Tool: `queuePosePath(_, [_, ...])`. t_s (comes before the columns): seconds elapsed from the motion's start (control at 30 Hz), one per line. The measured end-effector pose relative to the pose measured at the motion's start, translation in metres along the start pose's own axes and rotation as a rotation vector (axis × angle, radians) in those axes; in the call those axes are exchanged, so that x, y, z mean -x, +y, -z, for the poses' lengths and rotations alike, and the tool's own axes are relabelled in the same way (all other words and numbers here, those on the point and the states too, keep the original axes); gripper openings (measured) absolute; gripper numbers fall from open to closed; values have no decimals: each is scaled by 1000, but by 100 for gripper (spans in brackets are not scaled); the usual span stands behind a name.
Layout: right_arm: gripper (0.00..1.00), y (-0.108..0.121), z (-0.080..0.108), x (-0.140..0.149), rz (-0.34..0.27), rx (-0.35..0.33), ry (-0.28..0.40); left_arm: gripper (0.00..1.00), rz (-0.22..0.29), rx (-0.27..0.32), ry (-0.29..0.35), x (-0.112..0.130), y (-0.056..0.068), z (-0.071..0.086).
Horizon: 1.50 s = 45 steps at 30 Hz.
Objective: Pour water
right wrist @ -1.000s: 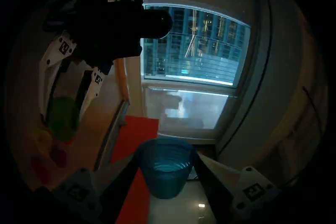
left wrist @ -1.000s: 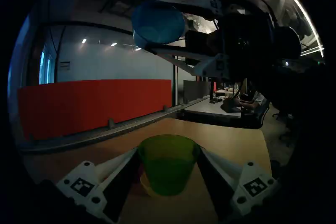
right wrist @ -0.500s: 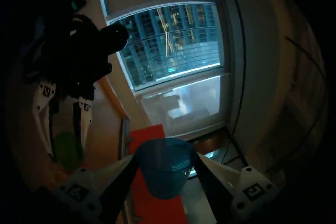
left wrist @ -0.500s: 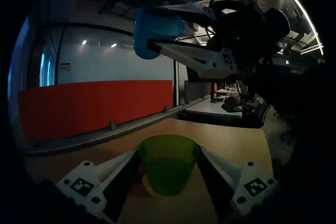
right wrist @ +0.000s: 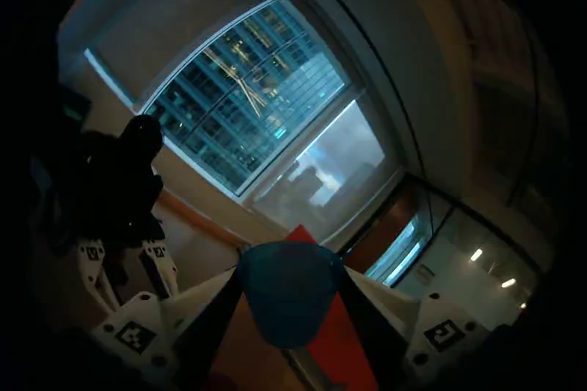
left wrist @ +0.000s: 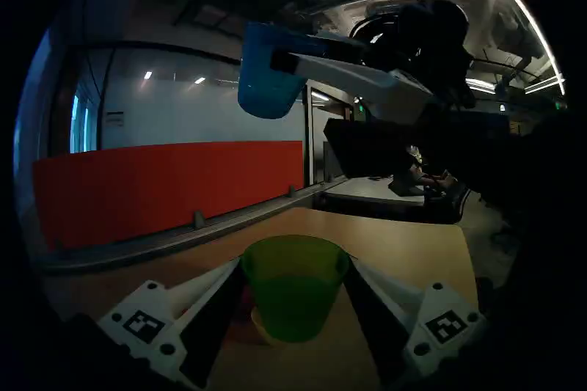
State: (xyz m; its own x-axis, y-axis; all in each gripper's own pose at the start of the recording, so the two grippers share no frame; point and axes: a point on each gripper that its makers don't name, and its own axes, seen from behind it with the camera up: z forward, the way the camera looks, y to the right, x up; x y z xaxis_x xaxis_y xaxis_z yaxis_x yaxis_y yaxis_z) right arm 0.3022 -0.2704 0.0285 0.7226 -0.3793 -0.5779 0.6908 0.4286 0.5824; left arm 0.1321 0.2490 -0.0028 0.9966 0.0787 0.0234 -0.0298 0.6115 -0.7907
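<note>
Black & white square markers (left wrist: 143,325) sit on the fingers of each hand-held gripper. A small sign (left wrist: 112,115) hangs on the wall far behind the green cup (left wrist: 295,296), too small to read.

The worktop (left wrist: 396,244) is light brown wood. The room is dim. A long red panel (left wrist: 161,185) runs along the worktop's far edge, behind the green cup & to its left. Strip lights (left wrist: 513,2) glow on the ceiling, up & right of the green cup. The right gripper view has a big window (right wrist: 249,97) w/ tall lit bldgs outside.

The left hand-held gripper (left wrist: 295,273) is partly closed, both fingers pressing the sides of the green cup. The cup stands upright, low over the worktop. Its lower half looks darker. Something small, yellow & red (left wrist: 253,316) shows just under it; can't tell what.

The right hand-held gripper (right wrist: 288,277) pinches a blue cup (right wrist: 288,296) the same way, one finger on each side. In the left gripper view the blue cup (left wrist: 268,83) is high above the green cup & a bit left, wide end up, well apart from it.
</note>
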Motion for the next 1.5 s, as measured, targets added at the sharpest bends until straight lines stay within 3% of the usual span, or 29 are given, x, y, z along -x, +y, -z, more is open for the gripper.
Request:
queuePosePath(0.37, [91, -22, 1, -6, -457, -80, 2, 88, -10, -7, 4, -4, 0, 0])
queuePosePath(0.6, [91, -28, 2, -5, -623, -111, -9, 88, -16, -14, 2, -5, -1, 2])
queuePosePath(0.93, [91, -24, 6, 4, -662, -92, -29, 88, -16, -30, 3, -6, -7, 6])
queuePosePath(1.5, [91, -14, 32, 23, -690, -48, -61, 88, -8, -82, -1, -9, -30, 22])
